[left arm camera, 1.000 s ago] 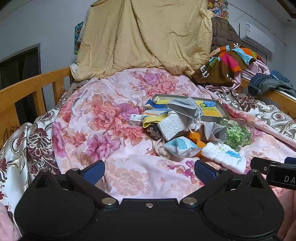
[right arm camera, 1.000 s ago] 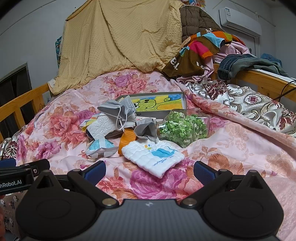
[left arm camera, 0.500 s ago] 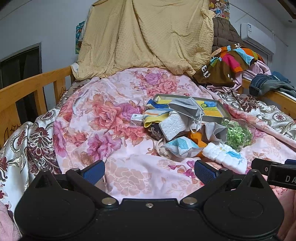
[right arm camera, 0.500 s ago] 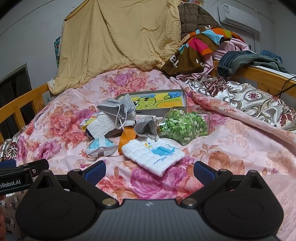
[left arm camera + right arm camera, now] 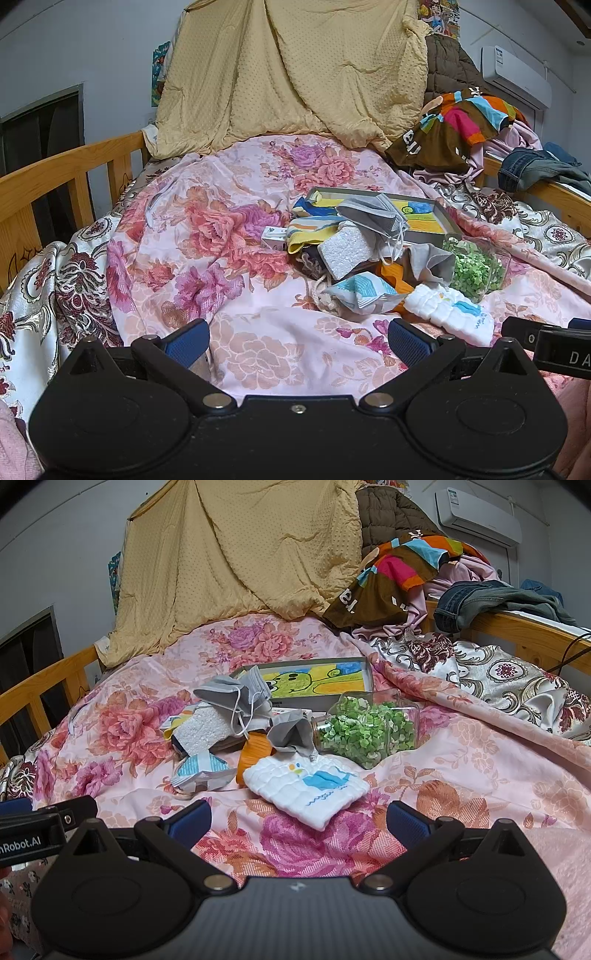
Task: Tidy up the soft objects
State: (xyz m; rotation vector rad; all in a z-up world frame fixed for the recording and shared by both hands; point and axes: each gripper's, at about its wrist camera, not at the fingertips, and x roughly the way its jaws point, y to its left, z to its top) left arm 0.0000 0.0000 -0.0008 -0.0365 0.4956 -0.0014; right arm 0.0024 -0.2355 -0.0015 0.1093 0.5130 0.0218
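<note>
A heap of soft things lies on the floral quilt (image 5: 229, 258): a folded white cloth with a blue whale (image 5: 306, 788) (image 5: 448, 312), a grey face mask (image 5: 234, 696) (image 5: 373, 216), a white sponge (image 5: 203, 729) (image 5: 345, 251), a blue-and-white packet (image 5: 203, 770) (image 5: 364, 291), a grey pouch (image 5: 291, 734) and a striped yellow cloth (image 5: 314, 234). My right gripper (image 5: 299, 821) stands open just short of the white cloth. My left gripper (image 5: 297, 341) is open over bare quilt, left of the heap.
A clear jar of green bits (image 5: 365, 731) lies on its side beside the cloth. A tray with a cartoon picture (image 5: 317, 683) sits behind the heap. Wooden bed rails (image 5: 55, 177) flank the bed; clothes (image 5: 402, 572) pile at the back right.
Both grippers have drifted slightly; the heap sits a little lower and nearer in the right wrist view. Nothing was grasped, and both stay open.
</note>
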